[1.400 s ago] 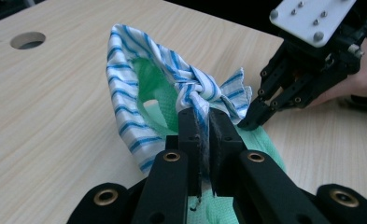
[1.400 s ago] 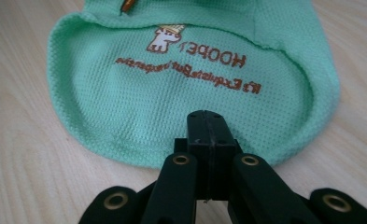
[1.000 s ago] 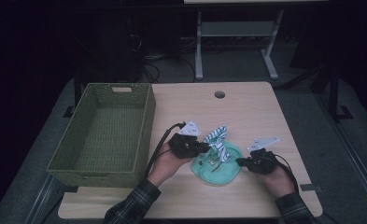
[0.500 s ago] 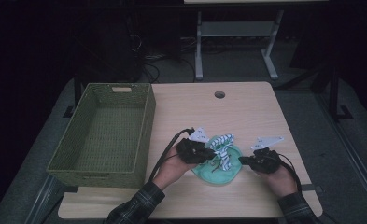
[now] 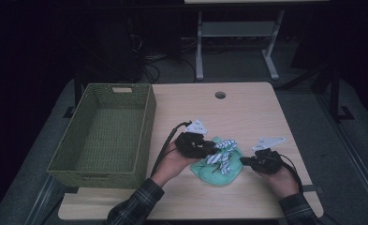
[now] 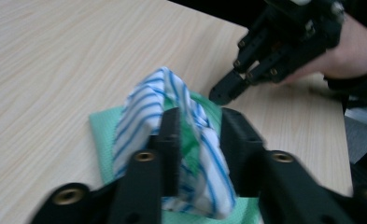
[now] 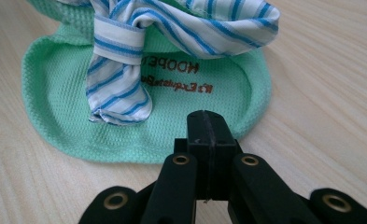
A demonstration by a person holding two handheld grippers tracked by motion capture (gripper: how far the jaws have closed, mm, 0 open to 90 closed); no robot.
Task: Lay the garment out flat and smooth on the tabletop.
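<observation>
Striped cloth (image 6: 172, 140) bunched upright on green cloth (image 7: 55, 93), left gripper (image 6: 197, 140) fingers easing open around it; right gripper (image 7: 208, 135) fingers closed

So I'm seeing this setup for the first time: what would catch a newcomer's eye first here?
Probably the blue-striped white cloth, bunched on a green cloth near the table's front edge, with the left gripper around it, its jaws just easing open. Close to the right of the cloths, the right gripper is shut with nothing between its jaws. At the table's left stands a big green basket.
</observation>
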